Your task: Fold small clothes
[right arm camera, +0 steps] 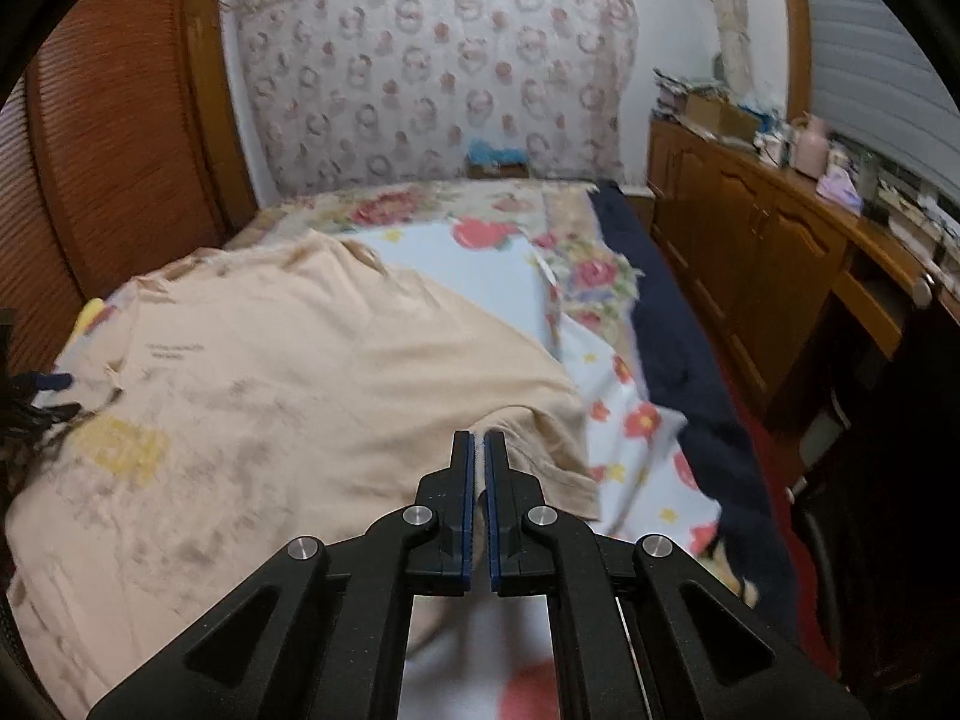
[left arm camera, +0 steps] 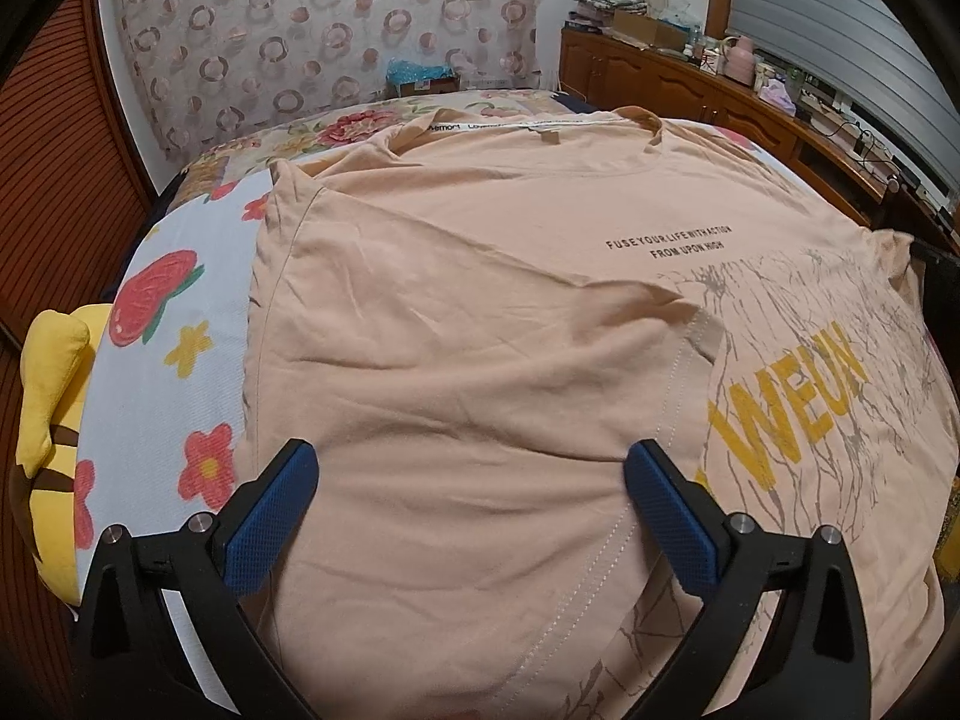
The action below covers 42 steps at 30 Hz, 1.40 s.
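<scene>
A peach T-shirt (left arm camera: 492, 312) with black text and a yellow print lies face up on a flowered bed sheet (left arm camera: 180, 360). Its left sleeve is folded in over the body. My left gripper (left arm camera: 471, 468) is open and empty just above the folded sleeve. In the right wrist view the same T-shirt (right arm camera: 312, 372) spreads to the left. My right gripper (right arm camera: 479, 450) is shut on the shirt's right sleeve edge (right arm camera: 540, 450) and lifts it off the sheet (right arm camera: 456, 276). That view is motion-blurred.
A yellow plush toy (left arm camera: 48, 408) lies at the bed's left edge. A wooden sideboard (right arm camera: 756, 276) with clutter runs along the right. A slatted wooden wardrobe (right arm camera: 120, 138) stands left. A dark blanket (right arm camera: 678, 360) lines the bed's right edge.
</scene>
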Available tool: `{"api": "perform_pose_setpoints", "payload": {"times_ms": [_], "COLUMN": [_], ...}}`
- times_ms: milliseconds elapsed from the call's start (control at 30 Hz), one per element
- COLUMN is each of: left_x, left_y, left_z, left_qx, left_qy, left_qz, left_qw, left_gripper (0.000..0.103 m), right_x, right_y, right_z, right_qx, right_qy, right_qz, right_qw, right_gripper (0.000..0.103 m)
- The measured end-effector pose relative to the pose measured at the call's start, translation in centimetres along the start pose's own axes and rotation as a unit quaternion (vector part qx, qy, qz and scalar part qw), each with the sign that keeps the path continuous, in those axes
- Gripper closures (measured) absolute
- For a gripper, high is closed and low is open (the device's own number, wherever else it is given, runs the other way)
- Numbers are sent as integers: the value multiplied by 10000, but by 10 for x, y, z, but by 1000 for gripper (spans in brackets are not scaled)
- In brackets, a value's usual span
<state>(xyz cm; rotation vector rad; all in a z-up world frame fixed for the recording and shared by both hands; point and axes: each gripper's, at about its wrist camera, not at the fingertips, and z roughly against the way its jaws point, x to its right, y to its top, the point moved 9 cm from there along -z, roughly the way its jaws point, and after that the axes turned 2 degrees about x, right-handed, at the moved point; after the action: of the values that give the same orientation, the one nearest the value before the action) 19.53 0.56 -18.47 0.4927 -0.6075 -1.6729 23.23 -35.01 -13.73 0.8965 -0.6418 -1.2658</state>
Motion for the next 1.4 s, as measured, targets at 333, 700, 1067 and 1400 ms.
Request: {"api": "perform_pose_setpoints", "payload": {"times_ms": [333, 700, 1067, 1400], "left_x": [-5, 23, 54, 58], "left_y": [10, 25, 28, 22], "left_z": [28, 82, 107, 105], "left_qx": [569, 1282, 1556, 1521], "left_qy": [1, -356, -540, -543], "left_qz": [189, 129, -35, -52], "left_qw": [9982, 9910, 9863, 9869], "left_gripper": [1, 1, 1, 1], "right_x": [-88, -103, -80, -84], "right_y": [2, -27, -14, -17], "right_z": [-11, -23, -14, -69], "right_qx": [120, -281, -200, -845], "right_qy": [809, 1023, 535, 609], "right_qz": [585, 757, 527, 420], "right_qw": [9949, 9915, 9970, 9937], "right_gripper": [100, 87, 65, 68]}}
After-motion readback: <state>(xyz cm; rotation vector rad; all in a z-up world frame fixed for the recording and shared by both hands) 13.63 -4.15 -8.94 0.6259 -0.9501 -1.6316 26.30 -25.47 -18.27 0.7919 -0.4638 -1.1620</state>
